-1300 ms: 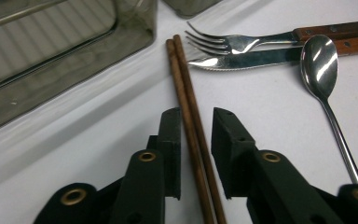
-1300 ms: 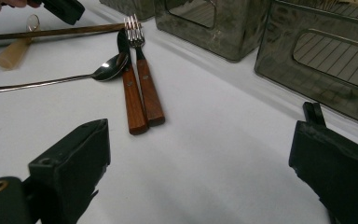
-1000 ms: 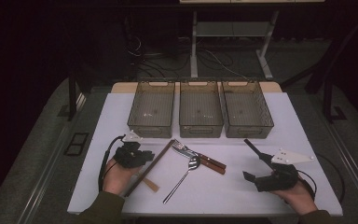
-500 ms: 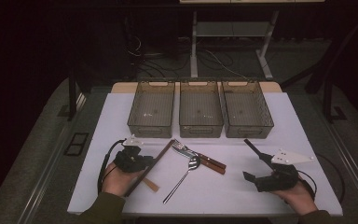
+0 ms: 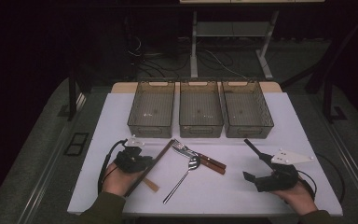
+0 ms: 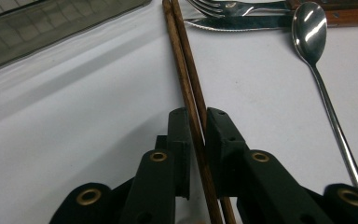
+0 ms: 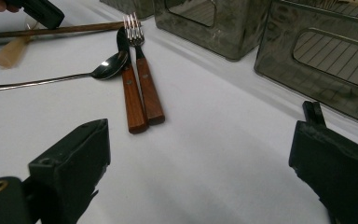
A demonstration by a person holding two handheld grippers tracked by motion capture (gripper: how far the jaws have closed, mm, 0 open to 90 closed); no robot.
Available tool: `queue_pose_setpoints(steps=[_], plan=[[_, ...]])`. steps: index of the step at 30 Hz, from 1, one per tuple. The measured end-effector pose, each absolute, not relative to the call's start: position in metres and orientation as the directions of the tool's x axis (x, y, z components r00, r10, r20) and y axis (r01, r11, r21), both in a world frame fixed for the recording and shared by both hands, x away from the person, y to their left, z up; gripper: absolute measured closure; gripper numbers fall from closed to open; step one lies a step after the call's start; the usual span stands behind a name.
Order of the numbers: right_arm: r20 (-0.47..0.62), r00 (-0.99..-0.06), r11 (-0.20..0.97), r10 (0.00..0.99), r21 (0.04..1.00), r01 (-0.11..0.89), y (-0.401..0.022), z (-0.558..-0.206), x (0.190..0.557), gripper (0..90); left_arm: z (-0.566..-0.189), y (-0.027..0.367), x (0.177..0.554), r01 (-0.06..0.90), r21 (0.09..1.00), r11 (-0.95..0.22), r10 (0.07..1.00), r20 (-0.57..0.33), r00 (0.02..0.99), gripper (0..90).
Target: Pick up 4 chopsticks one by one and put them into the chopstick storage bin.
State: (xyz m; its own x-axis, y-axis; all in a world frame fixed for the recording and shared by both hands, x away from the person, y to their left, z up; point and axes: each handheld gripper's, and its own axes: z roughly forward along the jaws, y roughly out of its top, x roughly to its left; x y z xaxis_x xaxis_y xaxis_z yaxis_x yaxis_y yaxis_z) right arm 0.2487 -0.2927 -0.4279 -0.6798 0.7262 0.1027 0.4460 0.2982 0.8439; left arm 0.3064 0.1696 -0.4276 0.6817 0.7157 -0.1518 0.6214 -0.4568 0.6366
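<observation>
White tabletop (image 5: 242, 196), matte, lit from above; edges fall off into a dark room. Floor grey, with loose cables and a pale metal stand (image 5: 228, 32) behind the table. Three smoky see-through bins (image 5: 200, 109) sit side by side along the far edge, ribbed bottoms visible. Left gripper (image 5: 145, 162) low at the near left, jaws clamped on a pair of brown chopsticks (image 6: 186, 70); in the left gripper view the two sticks run straight up between the black pads, pressed on both sides. The jaws have just eased open slightly, sticks between them and gripped. The chopsticks slant from the gripper up toward the middle of the table, far tips close to the fork (image 5: 179, 145). Fork and knife (image 7: 130, 100), both wooden-handled, lie touching side by side; a long spoon (image 5: 182, 179) lies with its bowl against them. Right gripper (image 5: 254, 161) at near right, jaws spread wide, nothing between them, well apart from the cutlery.
</observation>
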Motion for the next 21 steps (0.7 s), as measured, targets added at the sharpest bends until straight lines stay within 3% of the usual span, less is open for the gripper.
queue_pose_setpoints(steps=[21], plan=[[0.1,-0.681,0.302,0.726,0.843,0.445,-0.2924,-0.4281,0.2489,5.4,-0.4308,0.1638,0.3091,0.618,0.616,-0.489,0.722,-0.113,0.683,76.1]])
